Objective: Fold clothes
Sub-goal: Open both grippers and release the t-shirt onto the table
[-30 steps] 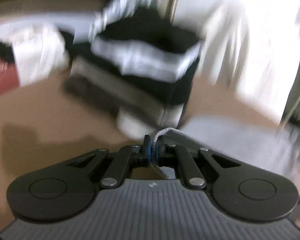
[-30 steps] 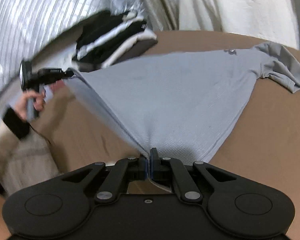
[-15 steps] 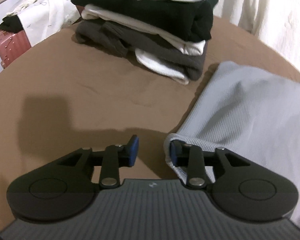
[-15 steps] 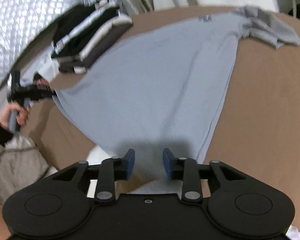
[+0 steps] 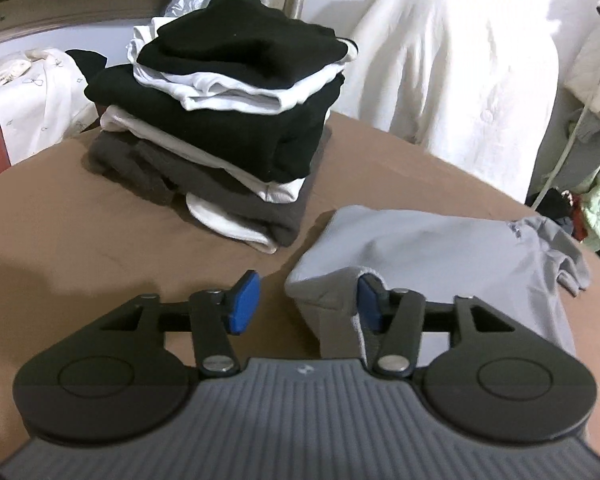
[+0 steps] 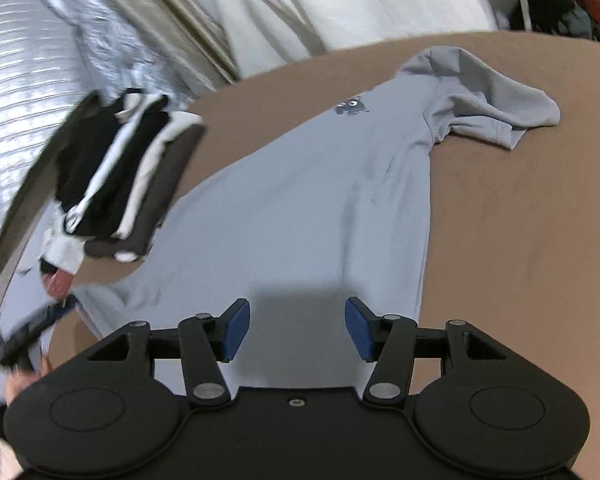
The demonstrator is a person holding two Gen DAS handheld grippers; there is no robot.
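Note:
A light grey T-shirt [image 6: 300,208] lies spread on the brown table [image 6: 520,240], its print facing up and its right sleeve [image 6: 492,108] bunched at the far end. My right gripper [image 6: 296,328] hovers open over the near hem, holding nothing. My left gripper [image 5: 306,308] is open too; a corner of the grey T-shirt [image 5: 440,256] drapes over its right finger [image 5: 370,310] and is not pinched. In the right wrist view, the left gripper [image 6: 28,332] shows at the shirt's left corner, held by a hand [image 6: 20,380].
A stack of folded black, white and dark grey clothes [image 5: 228,120] stands on the table [image 5: 100,220] just left of the shirt; it appears again as the stack [image 6: 120,176]. A white draped cloth [image 5: 440,60] hangs behind the table. Clutter fills the far right.
Both grippers were shut on the shirt's hem a second ago and held it taut. They have opened wide, and the shirt now rests flat on the table.

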